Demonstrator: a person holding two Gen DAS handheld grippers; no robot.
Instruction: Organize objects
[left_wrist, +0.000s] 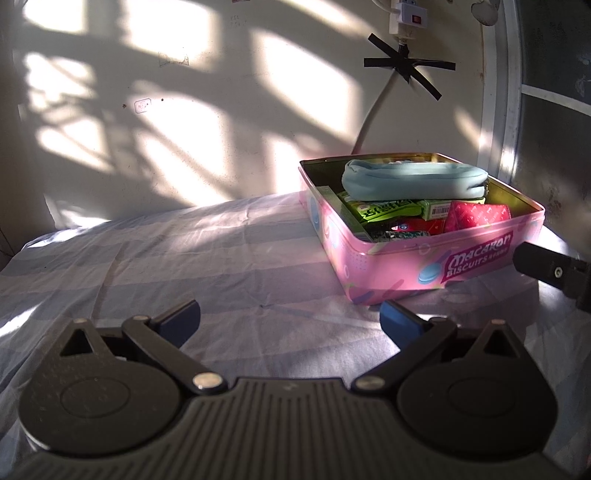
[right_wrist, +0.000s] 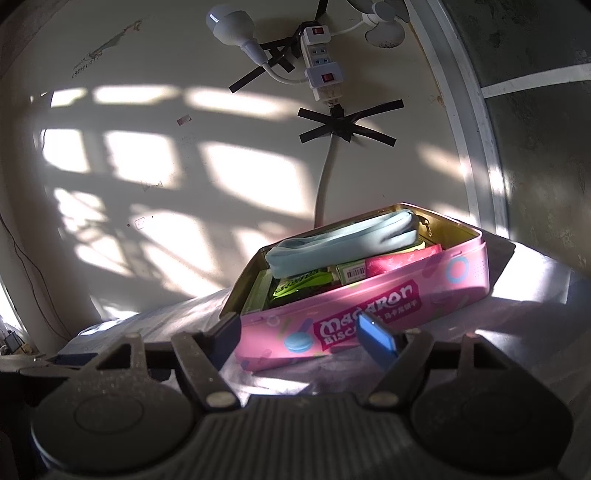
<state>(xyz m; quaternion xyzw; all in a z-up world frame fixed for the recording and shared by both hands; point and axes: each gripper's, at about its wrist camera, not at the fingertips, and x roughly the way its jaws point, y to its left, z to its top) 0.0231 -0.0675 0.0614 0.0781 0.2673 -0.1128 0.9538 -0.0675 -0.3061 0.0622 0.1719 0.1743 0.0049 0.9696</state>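
Observation:
A pink "Macaron Biscuits" tin (left_wrist: 399, 273) stands open on the striped cloth at the right. It holds a light blue pouch (left_wrist: 413, 179) on top, green boxes (left_wrist: 388, 208) and a red packet (left_wrist: 476, 216). My left gripper (left_wrist: 290, 321) is open and empty, low over the cloth, left of and in front of the tin. My right gripper (right_wrist: 299, 332) is open and empty just in front of the tin's (right_wrist: 369, 314) long side. The pouch (right_wrist: 343, 240) lies across the other items. A black part of the right gripper (left_wrist: 550, 269) shows at the right edge of the left wrist view.
The striped cloth (left_wrist: 184, 258) covers the surface up to a sunlit wall (left_wrist: 184, 110). A power strip (right_wrist: 321, 70) and cable are taped to the wall above the tin. A white frame (right_wrist: 476, 147) and dark panel stand at the right.

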